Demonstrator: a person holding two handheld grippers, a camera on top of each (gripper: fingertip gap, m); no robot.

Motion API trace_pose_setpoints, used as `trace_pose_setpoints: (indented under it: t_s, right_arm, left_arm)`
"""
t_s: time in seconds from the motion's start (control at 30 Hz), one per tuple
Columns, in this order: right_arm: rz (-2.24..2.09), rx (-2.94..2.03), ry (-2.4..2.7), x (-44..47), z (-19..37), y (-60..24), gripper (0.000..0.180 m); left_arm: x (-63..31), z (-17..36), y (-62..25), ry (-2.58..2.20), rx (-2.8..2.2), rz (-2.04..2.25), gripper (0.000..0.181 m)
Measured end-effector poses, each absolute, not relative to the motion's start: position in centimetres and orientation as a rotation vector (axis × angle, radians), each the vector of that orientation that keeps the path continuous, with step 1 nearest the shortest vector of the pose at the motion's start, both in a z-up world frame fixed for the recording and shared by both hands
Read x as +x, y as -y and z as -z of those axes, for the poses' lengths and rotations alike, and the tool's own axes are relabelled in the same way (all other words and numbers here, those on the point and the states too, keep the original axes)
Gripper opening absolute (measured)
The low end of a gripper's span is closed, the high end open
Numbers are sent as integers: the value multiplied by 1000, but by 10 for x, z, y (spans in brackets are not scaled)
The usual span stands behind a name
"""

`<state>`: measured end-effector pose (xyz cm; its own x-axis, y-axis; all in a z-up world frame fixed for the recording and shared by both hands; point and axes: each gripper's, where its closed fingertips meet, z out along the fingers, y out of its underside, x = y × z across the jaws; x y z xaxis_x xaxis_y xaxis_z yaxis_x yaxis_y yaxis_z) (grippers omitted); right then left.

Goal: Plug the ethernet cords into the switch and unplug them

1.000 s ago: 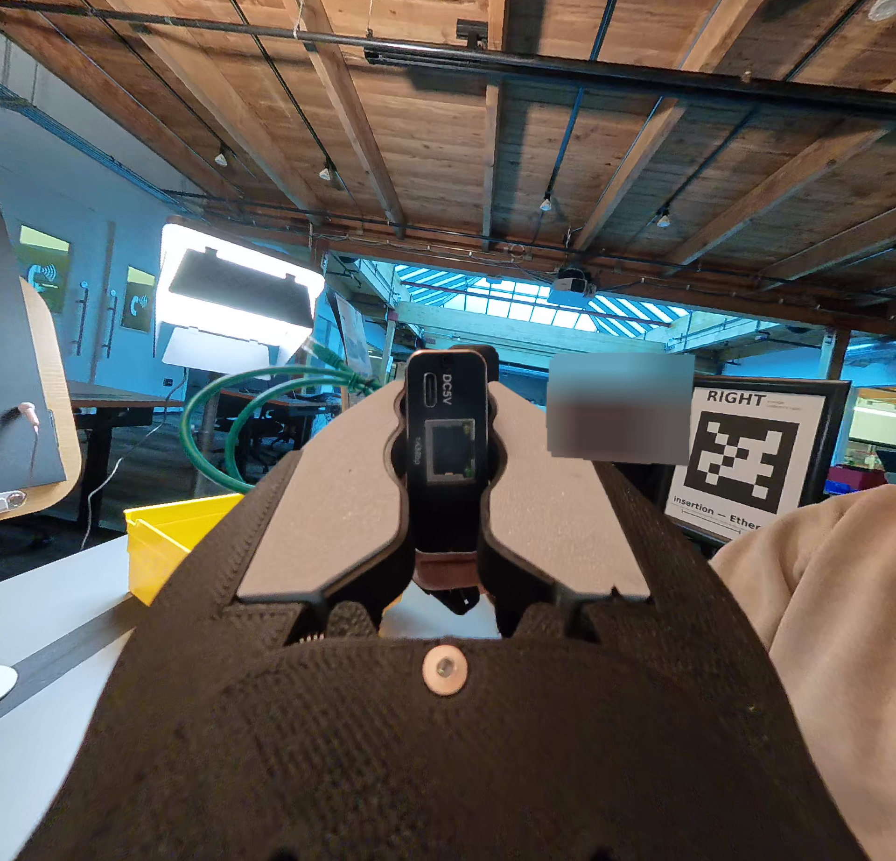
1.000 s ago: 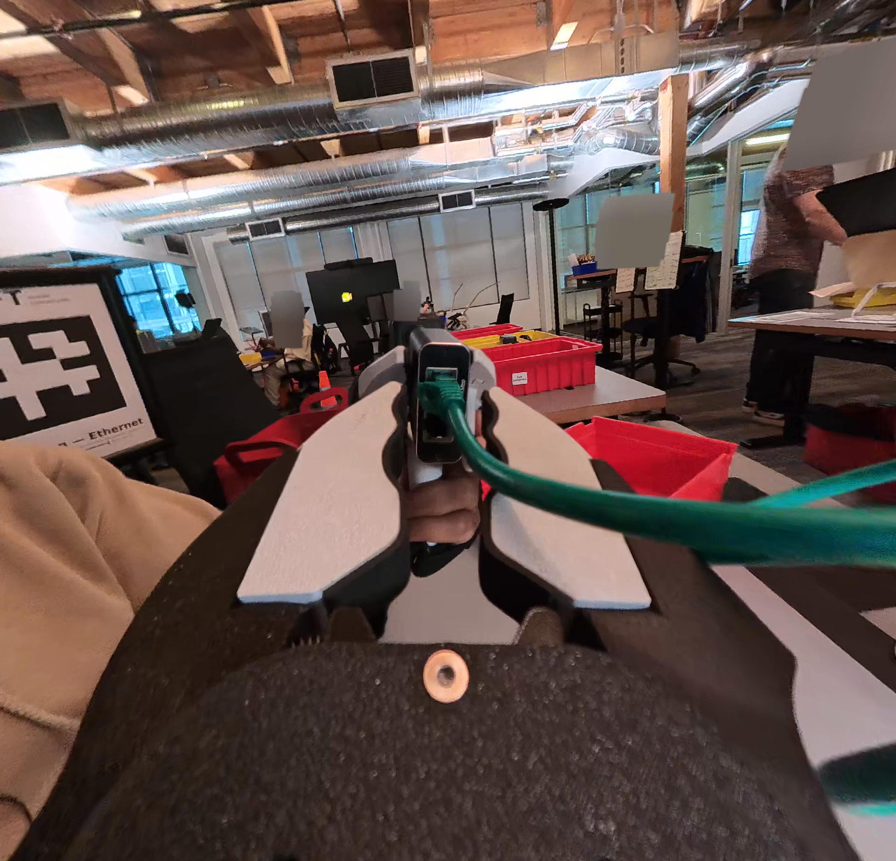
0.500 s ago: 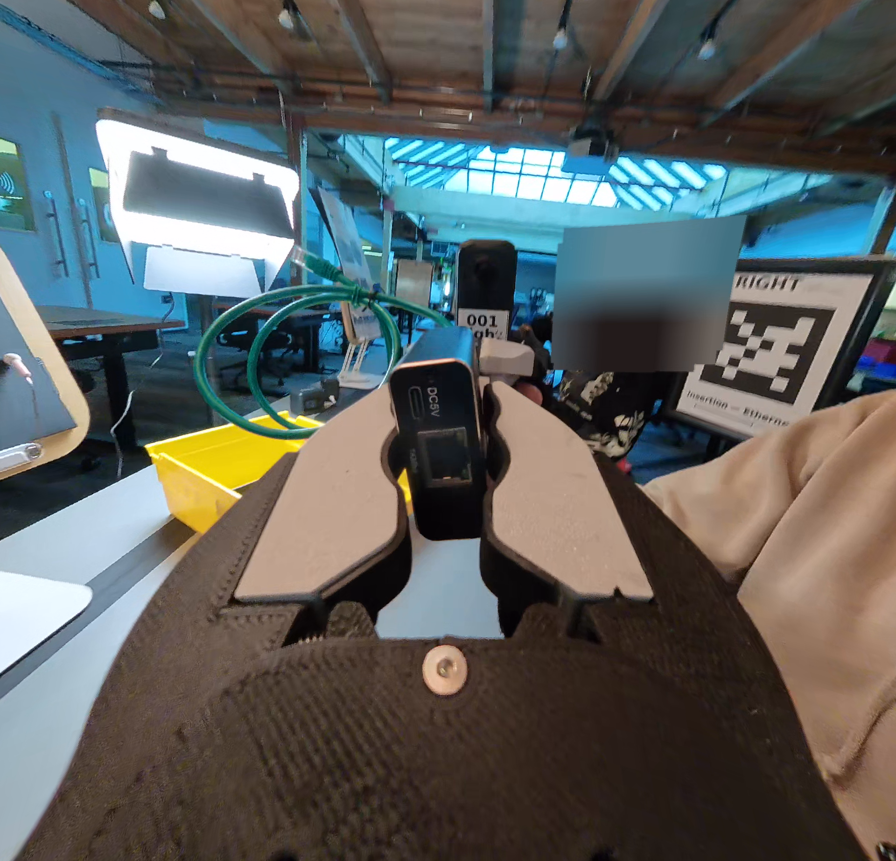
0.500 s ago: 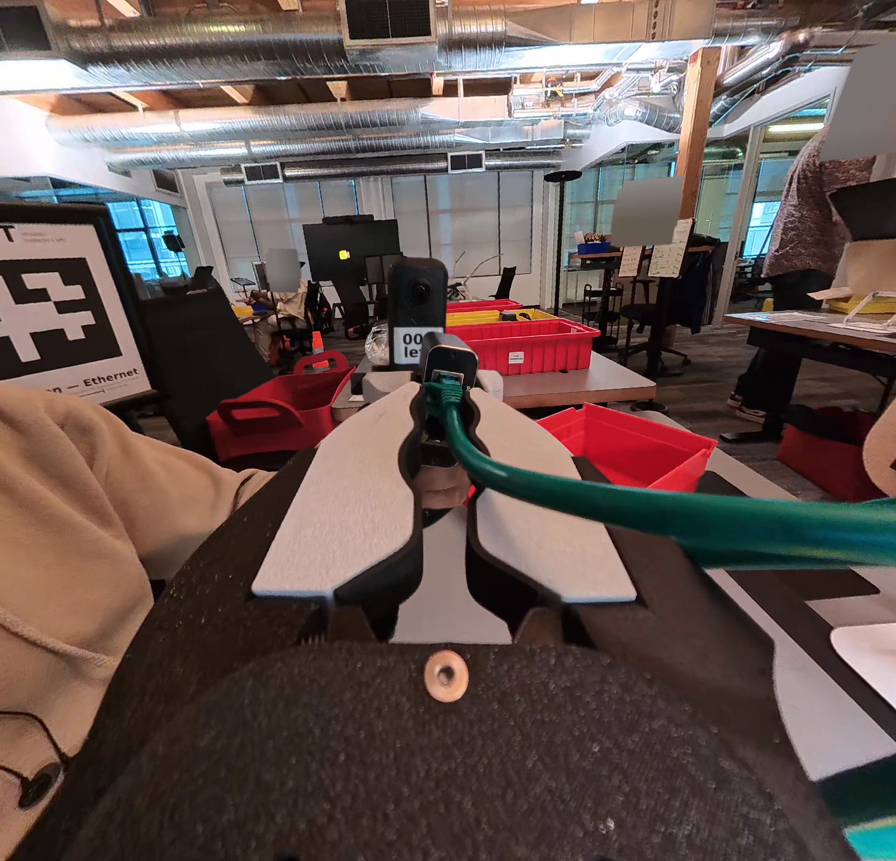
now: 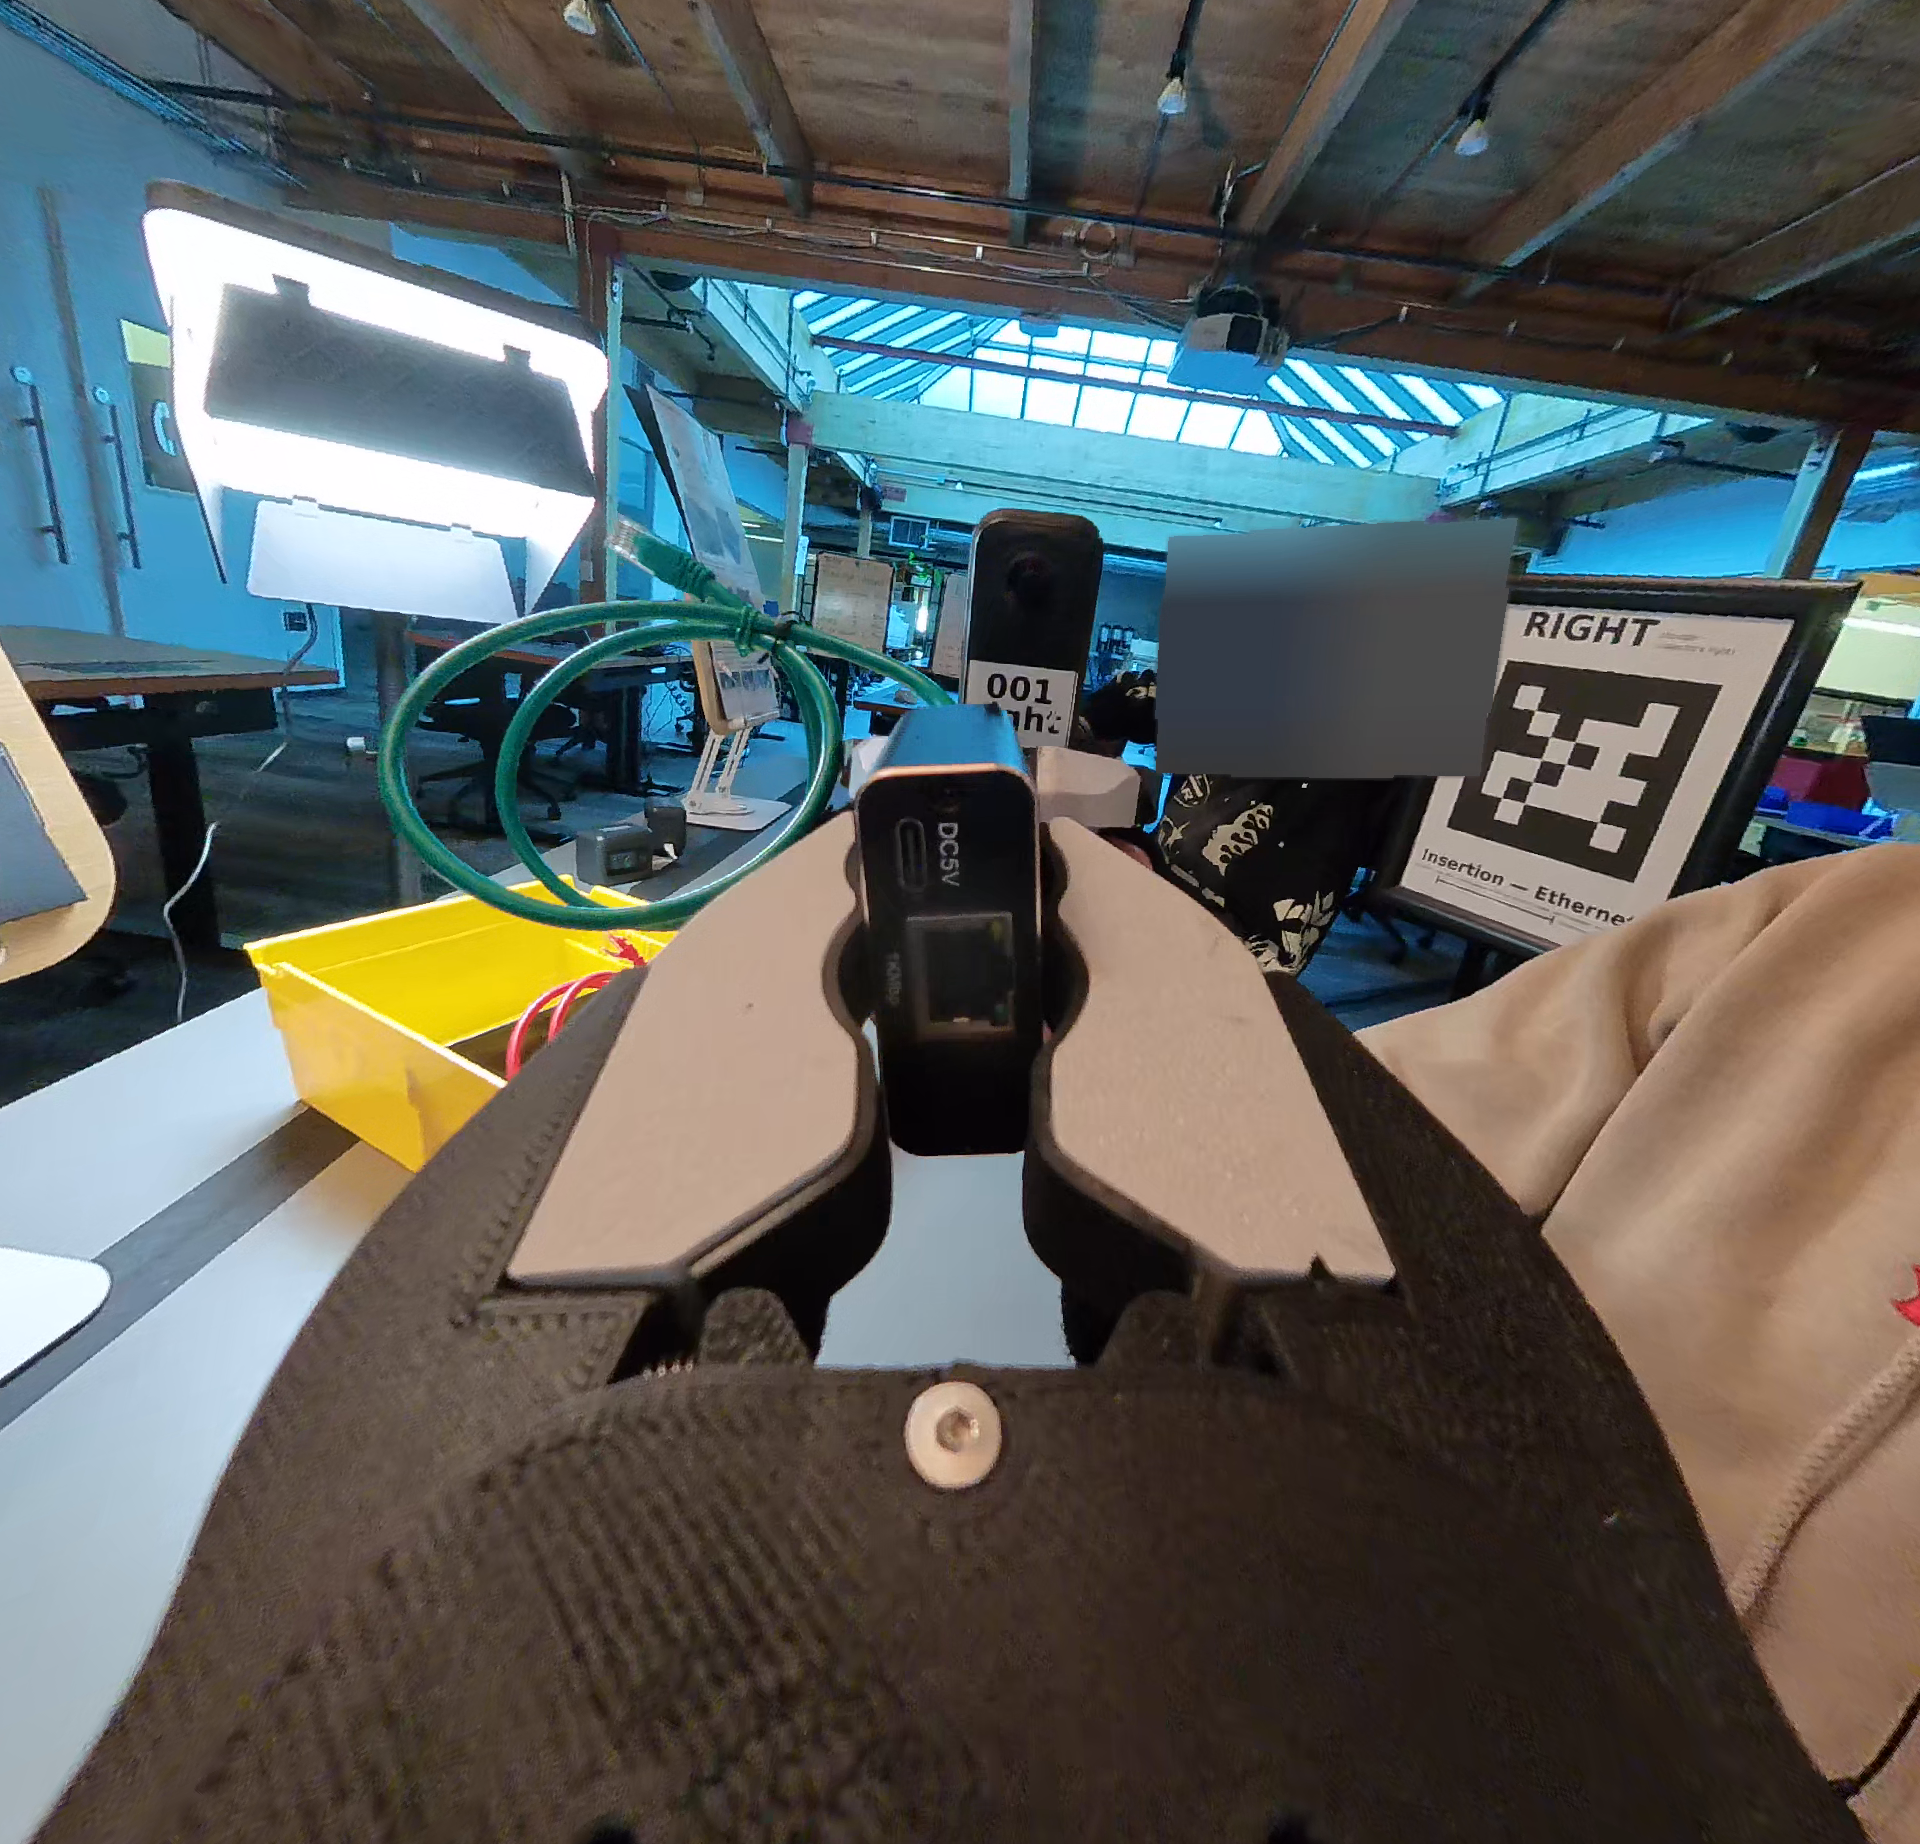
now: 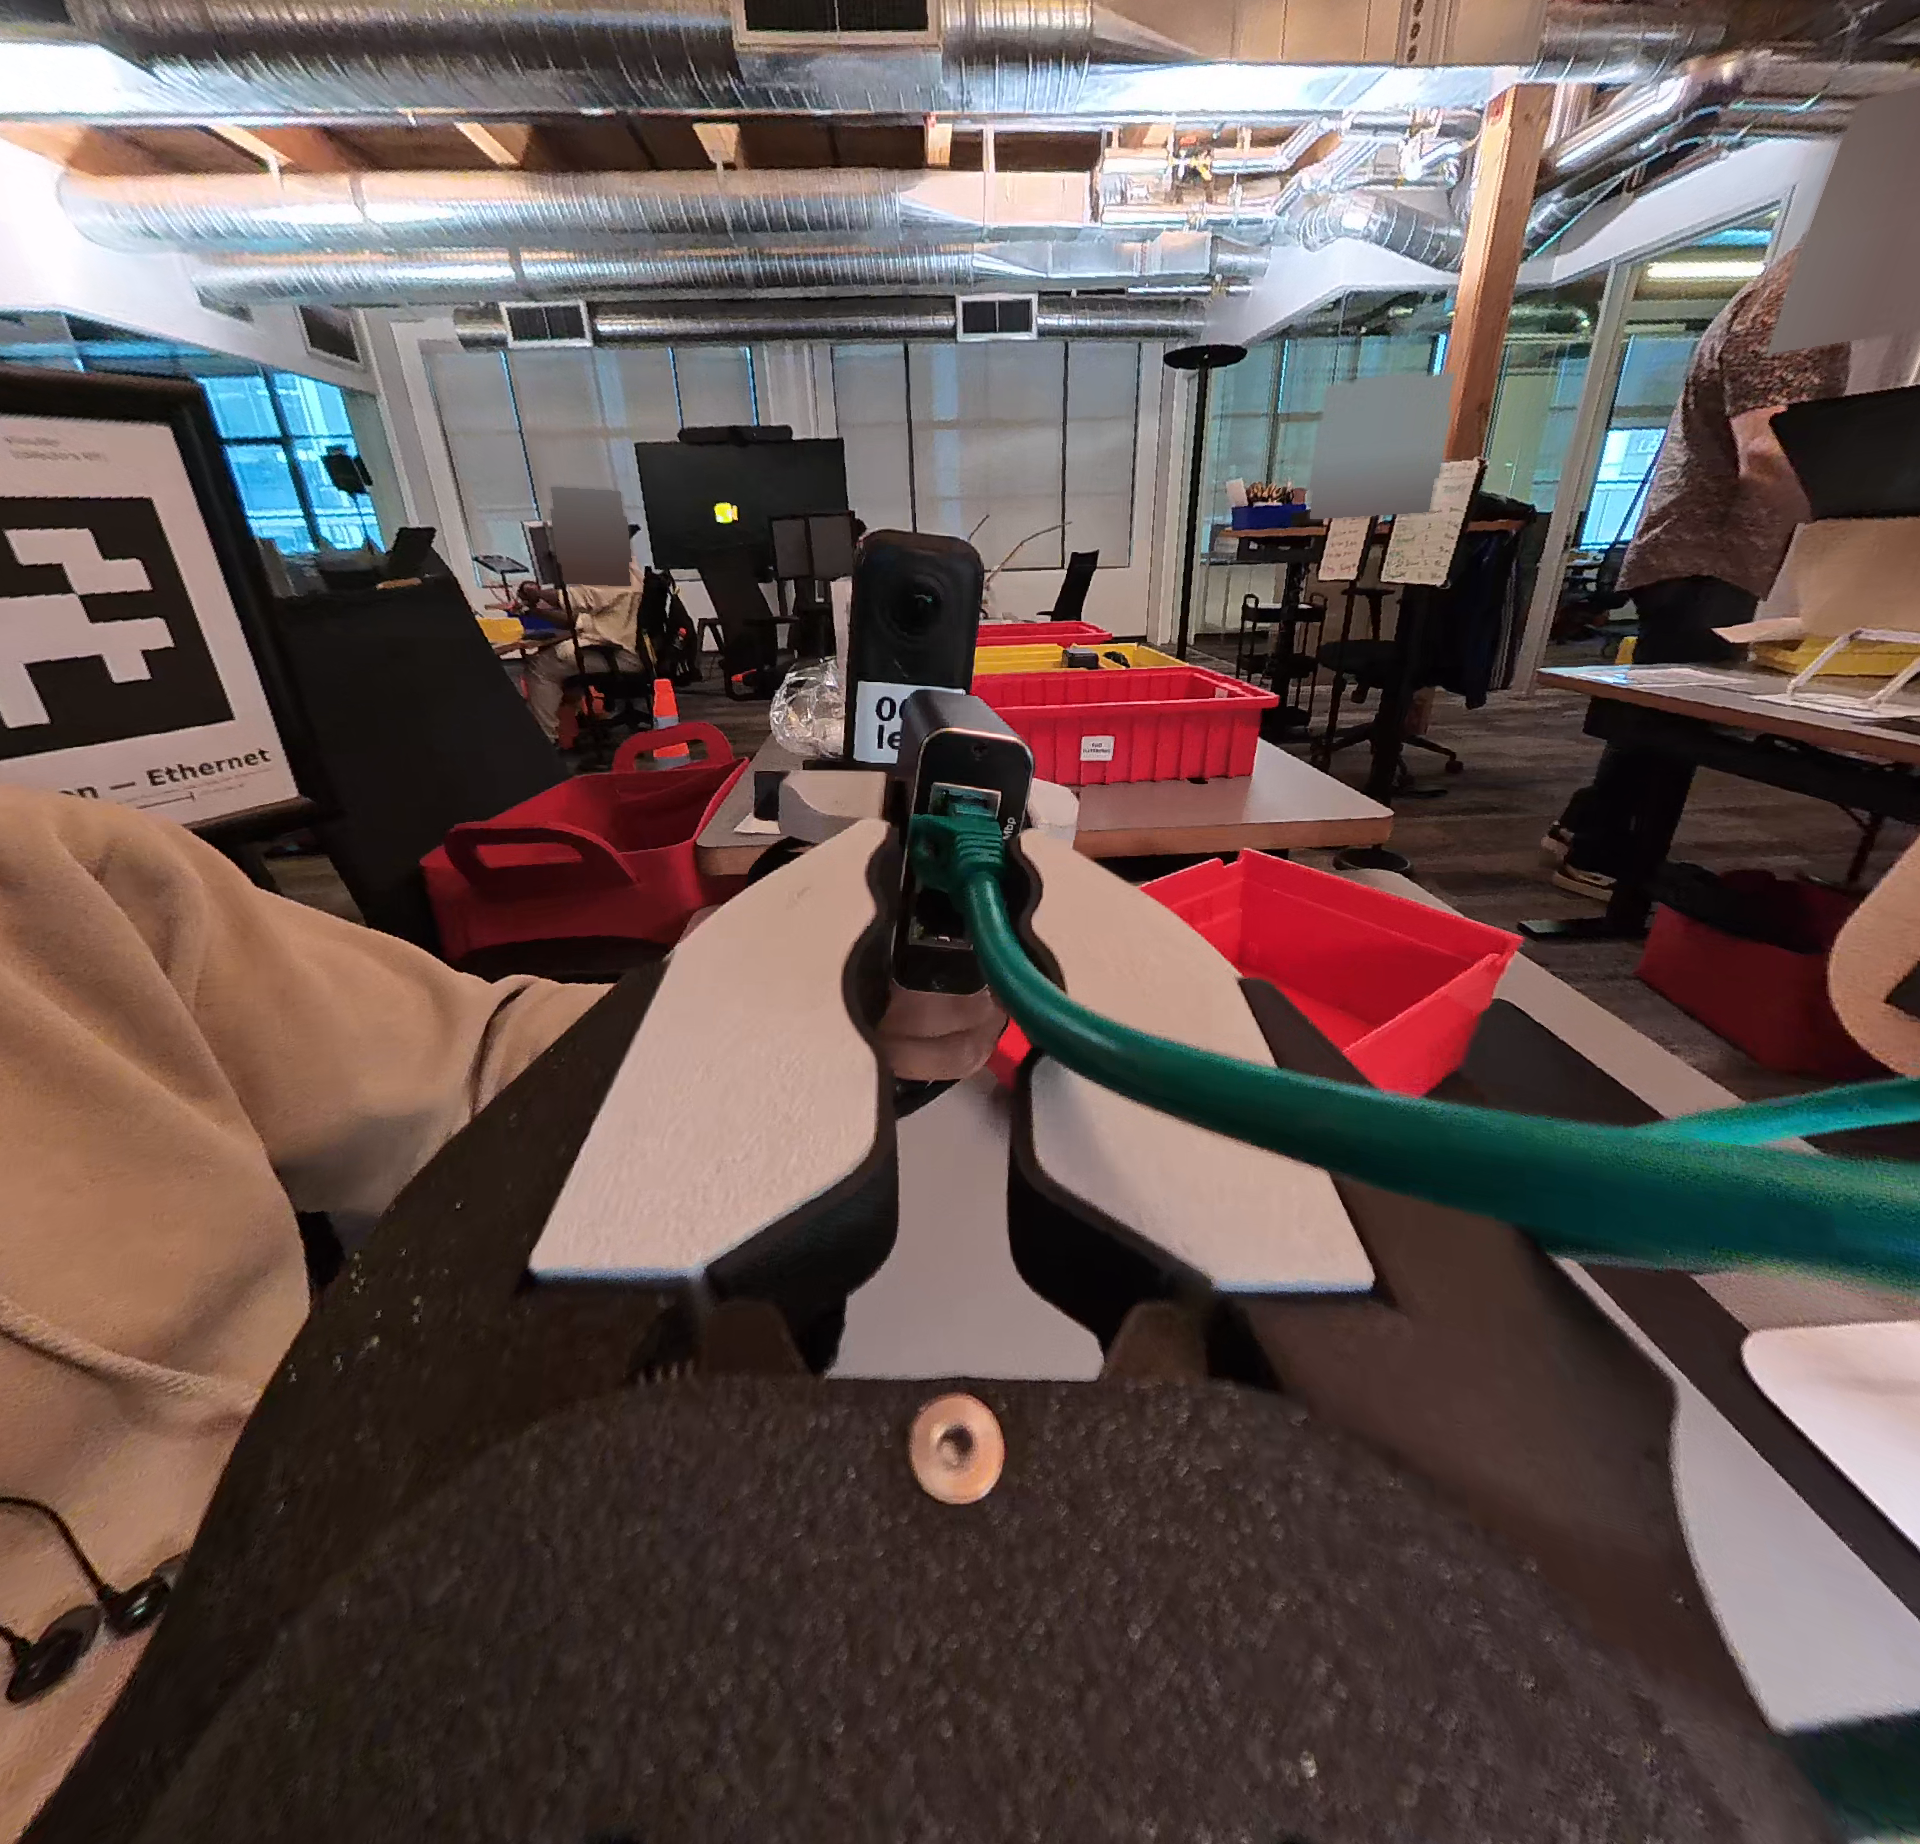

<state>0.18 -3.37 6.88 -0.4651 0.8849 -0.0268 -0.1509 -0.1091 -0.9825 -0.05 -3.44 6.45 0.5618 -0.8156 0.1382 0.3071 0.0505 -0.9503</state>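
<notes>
A small black switch [image 5: 951, 1015] is pinched between my left gripper [image 5: 948, 838] fingers; its near end shows a power socket and an empty ethernet port. My right gripper [image 6: 956, 844] is shut on the same switch [image 6: 971, 755] from the opposite end. There a green ethernet cord [image 6: 1247, 1098] is plugged into the upper port, and the lower port [image 6: 935, 932] is empty. The cord runs off to the right over my right finger. In the left wrist view the cord's coil [image 5: 613, 755] hangs beyond the switch, its free plug [image 5: 644, 553] up in the air.
A yellow bin [image 5: 364, 1005] holding a red wire [image 5: 540, 1015] sits on the white table [image 5: 104, 1171] to the left. A red bin [image 6: 1340, 953] sits on the right. A framed marker sign [image 5: 1590, 755] stands behind. A beige sleeve [image 5: 1662, 1171] is close by. A person [image 6: 1704, 547] stands far right. Both grippers' tips are close together, under 4 cm apart.
Both grippers have tilted downward together, so less ceiling and more table and bins show. The switch stays gripped at both ends and the green cord stays plugged in.
</notes>
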Motion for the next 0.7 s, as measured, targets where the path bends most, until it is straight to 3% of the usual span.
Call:
trace_pose_setpoints:
  t_s: [0.4,0.7]
  right_arm:
    - [-1690,-861,1372,4,-69,31,15]
    - [-1587,-817,1351,2,-70,32,15]
  left_arm:
    - [2,-63,33,-510,-1253,877,27]
    - [2,-66,36,-561,-1254,607,27]
